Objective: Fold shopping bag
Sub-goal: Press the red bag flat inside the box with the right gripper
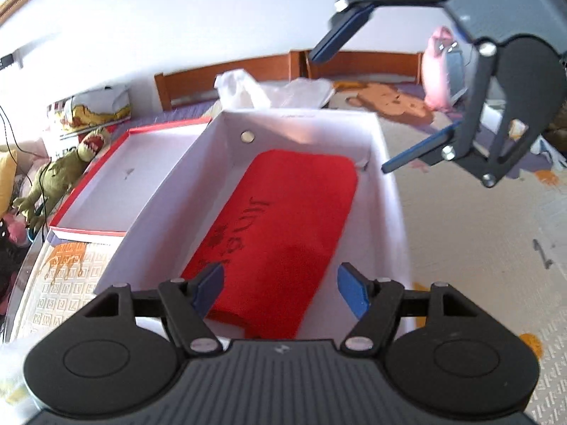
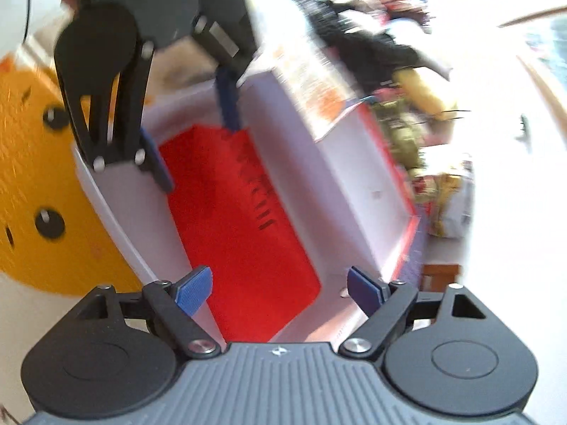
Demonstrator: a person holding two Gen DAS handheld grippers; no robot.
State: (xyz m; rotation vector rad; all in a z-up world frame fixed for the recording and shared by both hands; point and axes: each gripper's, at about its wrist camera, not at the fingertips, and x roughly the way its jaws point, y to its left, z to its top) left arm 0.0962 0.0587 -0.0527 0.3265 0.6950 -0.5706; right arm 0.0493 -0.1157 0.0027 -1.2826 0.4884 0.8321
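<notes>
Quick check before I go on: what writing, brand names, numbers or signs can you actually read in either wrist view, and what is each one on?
Nothing reads cleanly.
Red folded bag in the white box: dark lettering, too smeared and warped to read in both views.
Play mat left of the box: grid of letter tiles, too small to read.
Carton at the back left: red and yellow print, blurred.
Small logo on each tool's body: a mark, no words.

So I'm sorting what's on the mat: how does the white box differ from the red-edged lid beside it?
The white box is deep; the red-edged lid is shallow. The box holds the folded red bag; the lid holds nothing. The lid has a red rim; the box's is white. Both are open-topped with white interiors.
</notes>
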